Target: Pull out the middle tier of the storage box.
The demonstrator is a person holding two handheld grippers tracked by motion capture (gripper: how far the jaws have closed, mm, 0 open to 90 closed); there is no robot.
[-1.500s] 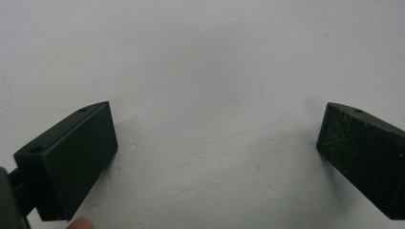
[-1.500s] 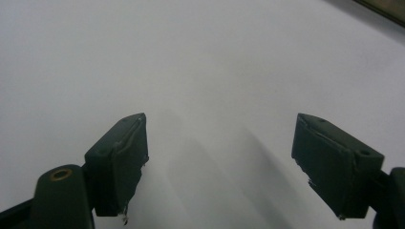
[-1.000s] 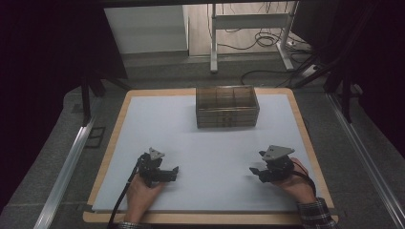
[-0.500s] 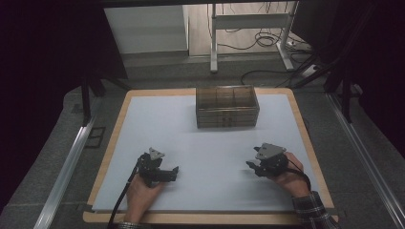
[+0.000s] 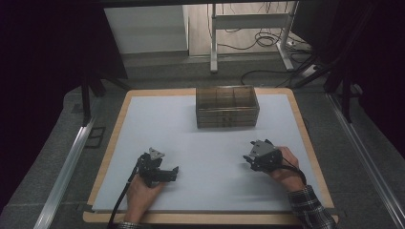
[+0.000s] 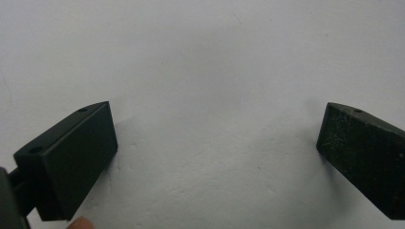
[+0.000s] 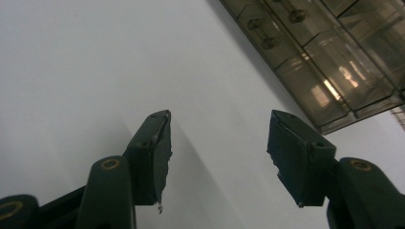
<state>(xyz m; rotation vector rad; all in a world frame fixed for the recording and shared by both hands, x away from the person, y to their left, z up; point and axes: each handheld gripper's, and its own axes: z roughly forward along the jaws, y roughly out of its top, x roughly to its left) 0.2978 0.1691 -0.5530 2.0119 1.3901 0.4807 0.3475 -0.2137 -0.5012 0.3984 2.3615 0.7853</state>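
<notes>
A smoked-plastic drawer box (image 5: 227, 106) sat at the far-centre of the white table (image 5: 200, 143), long axis running left-right. The right gripper (image 5: 251, 159), jaws spread & empty, lay near-right of the box, pointed toward it & seemingly closer. The left gripper (image 5: 165, 172), jaws wide w/ nothing between, rested near-left.

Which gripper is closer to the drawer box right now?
The right gripper: it sits nearer the drawer box and points toward it, while the left gripper lies lower left.

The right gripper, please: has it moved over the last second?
Yes. The right gripper has drifted left and toward the table's near edge, judged against the drawer box, which stayed put.
</notes>
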